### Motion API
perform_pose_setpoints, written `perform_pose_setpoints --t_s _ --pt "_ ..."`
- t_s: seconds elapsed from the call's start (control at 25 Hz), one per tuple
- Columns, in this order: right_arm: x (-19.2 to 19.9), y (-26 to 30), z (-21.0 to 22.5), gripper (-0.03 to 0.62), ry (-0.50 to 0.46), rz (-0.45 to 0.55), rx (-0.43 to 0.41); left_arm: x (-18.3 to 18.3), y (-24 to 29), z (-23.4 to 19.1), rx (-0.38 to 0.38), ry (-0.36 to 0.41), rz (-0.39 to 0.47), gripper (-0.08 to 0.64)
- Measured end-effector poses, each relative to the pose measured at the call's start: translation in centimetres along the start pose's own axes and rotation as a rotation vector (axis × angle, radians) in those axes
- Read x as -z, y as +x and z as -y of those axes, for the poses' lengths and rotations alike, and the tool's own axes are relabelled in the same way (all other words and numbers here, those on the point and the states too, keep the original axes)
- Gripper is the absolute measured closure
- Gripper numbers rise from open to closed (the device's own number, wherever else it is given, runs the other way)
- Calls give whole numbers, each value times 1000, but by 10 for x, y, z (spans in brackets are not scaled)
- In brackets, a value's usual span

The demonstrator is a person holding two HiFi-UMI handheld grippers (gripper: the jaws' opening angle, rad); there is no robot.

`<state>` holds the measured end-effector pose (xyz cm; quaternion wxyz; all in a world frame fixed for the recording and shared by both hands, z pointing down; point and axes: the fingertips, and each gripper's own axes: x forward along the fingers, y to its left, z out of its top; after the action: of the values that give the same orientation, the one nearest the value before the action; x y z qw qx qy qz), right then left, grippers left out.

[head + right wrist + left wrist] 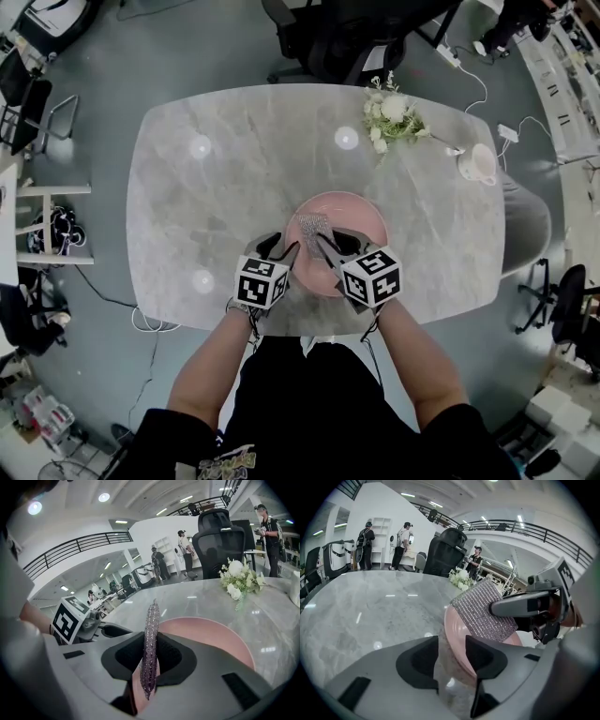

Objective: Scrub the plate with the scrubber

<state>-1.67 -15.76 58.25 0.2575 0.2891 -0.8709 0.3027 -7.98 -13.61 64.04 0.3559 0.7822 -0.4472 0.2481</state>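
Observation:
A pink plate (356,217) lies on the grey marble table (206,197), near its front edge. My right gripper (322,240) is shut on a silvery glittering scrubber (312,225), holding it on edge over the plate's left part. In the right gripper view the scrubber (150,644) stands thin and upright between the pads, with the plate (211,637) beyond. My left gripper (289,251) is open at the plate's left rim. In the left gripper view the plate's rim (457,639) runs just ahead of the gap, with nothing pressed between the pads. The scrubber (483,611) hangs above it.
A bunch of white flowers (392,117) and a white cup (478,164) stand at the table's far right. A black office chair (347,37) is behind the table. Several people stand far off in the room.

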Motion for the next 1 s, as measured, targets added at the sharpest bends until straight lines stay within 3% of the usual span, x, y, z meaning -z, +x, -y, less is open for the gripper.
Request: perform_pose_setpoints --t_s 0.28,0.44,1.0 --pt "7 18 5 515 -43 -88 1 1 10 -1 -3 14 -26 476" --pt "8 26 17 515 -24 -124 30 -1 13 -7 -43 -32 -26 508" --pt "10 34 60 515 -82 -256 193 -6 14 -10 -106 -60 -2 531"
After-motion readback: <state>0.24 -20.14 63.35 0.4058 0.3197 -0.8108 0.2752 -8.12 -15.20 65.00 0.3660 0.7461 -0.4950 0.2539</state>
